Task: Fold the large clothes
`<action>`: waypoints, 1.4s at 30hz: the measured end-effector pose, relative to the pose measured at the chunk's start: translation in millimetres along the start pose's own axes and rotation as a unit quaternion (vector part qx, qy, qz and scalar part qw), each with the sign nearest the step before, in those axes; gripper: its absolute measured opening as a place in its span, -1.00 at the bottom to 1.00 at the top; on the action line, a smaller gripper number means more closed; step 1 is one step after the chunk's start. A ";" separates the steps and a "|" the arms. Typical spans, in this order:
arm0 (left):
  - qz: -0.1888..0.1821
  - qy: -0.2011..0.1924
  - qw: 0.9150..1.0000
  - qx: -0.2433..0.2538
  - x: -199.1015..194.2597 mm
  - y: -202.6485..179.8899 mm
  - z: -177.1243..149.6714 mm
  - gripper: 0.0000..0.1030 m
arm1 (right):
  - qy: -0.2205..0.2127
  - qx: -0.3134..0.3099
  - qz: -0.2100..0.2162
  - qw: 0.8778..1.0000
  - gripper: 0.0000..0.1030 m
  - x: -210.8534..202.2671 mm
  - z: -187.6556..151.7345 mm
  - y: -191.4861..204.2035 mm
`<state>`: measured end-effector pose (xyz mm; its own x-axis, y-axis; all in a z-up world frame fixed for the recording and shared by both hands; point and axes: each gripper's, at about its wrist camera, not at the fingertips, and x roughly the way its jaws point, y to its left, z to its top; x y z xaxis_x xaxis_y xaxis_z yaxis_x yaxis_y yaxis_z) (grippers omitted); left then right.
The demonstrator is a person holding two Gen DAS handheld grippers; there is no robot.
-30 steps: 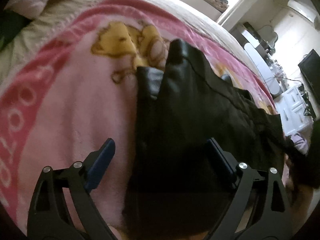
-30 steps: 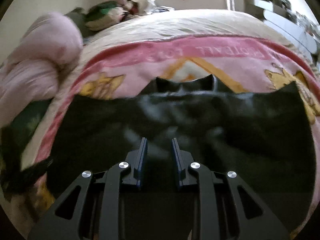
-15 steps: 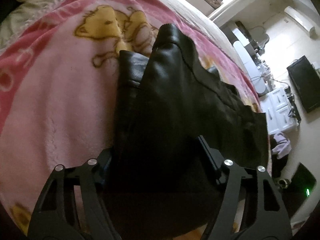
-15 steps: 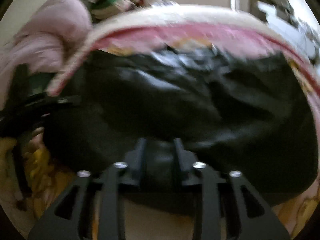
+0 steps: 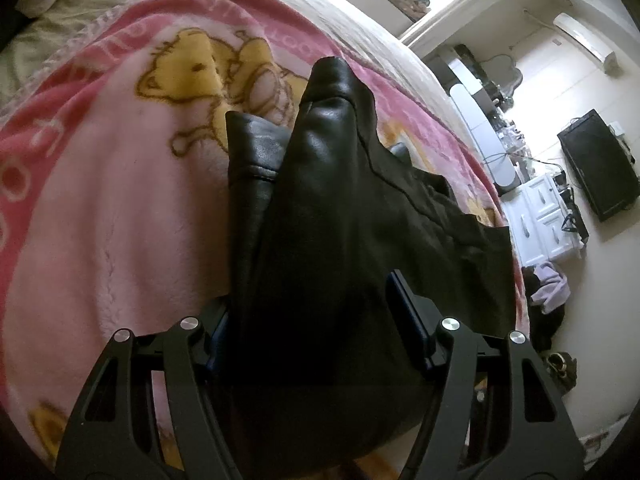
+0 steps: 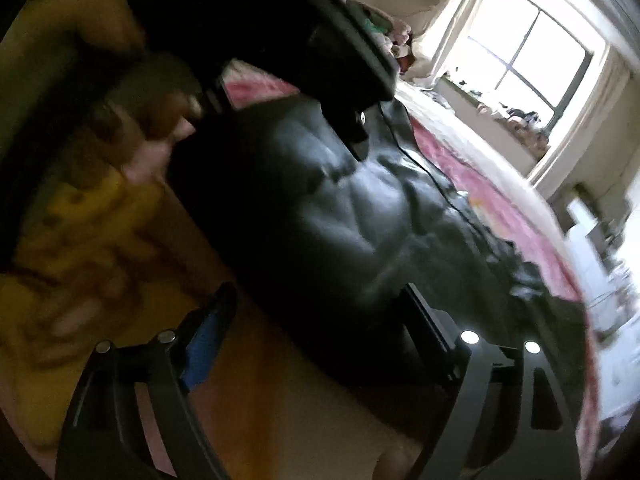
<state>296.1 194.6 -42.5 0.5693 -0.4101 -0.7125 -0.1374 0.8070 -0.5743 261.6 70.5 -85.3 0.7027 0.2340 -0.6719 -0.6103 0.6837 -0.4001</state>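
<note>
Fingers [image 5: 394, 300] of left gripper [image 5: 316, 320] clamp black leather garment [image 5: 340, 208], pointing steeply downward.

A home bedroom: a bed [image 5: 360, 12] with a pink blanket [image 5: 100, 200], a window [image 6: 528, 60], a wall television [image 5: 600, 164].

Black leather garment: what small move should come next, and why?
Probably close the right gripper on the black leather garment: its jaws have just been opening and stand wide, with the garment's edge lying between them. The left gripper grips a thick bunch on the pink blanket.
</note>
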 end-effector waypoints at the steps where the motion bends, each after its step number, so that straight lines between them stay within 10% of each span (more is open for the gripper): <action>1: 0.000 0.001 1.000 0.000 0.2 -0.2 0.5 0.14 | 0.007 -0.007 -0.018 1.000 0.63 6.3 -0.5 0.1; 8: -0.013 0.000 1.000 -0.011 -2.9 0.9 1.2 0.14 | -0.026 -0.039 -0.081 0.996 0.53 13.6 0.6 9.5; 14: -0.003 -0.007 1.000 0.003 -5.7 -5.9 -0.9 0.14 | -0.085 -0.073 -0.117 0.987 -0.19 -3.5 -6.5 22.8; 18: 0.000 -0.005 1.000 0.007 -8.0 -10.3 -1.6 0.14 | -0.098 -0.009 -0.067 0.993 -0.54 -20.3 -10.4 -0.1; 29: 0.024 -0.011 0.998 0.053 -28.6 -37.0 -36.6 0.35 | -0.101 0.031 -0.008 0.994 -0.62 -66.3 -27.9 -3.3; 37: -0.003 0.006 1.000 0.000 -47.5 -13.0 -78.7 0.62 | -0.115 0.047 0.018 0.992 -0.62 -109.0 -54.0 6.3; 42: -0.032 -0.010 0.998 -0.045 -56.5 -21.7 -81.4 0.45 | -0.117 0.075 0.035 0.990 -0.62 -118.5 -55.7 -20.6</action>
<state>200.9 165.7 -22.6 0.5949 -0.4501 -0.6660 -0.1723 0.7379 -0.6526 170.5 -9.8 -32.1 0.7370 0.4261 -0.5247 -0.6115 0.7511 -0.2489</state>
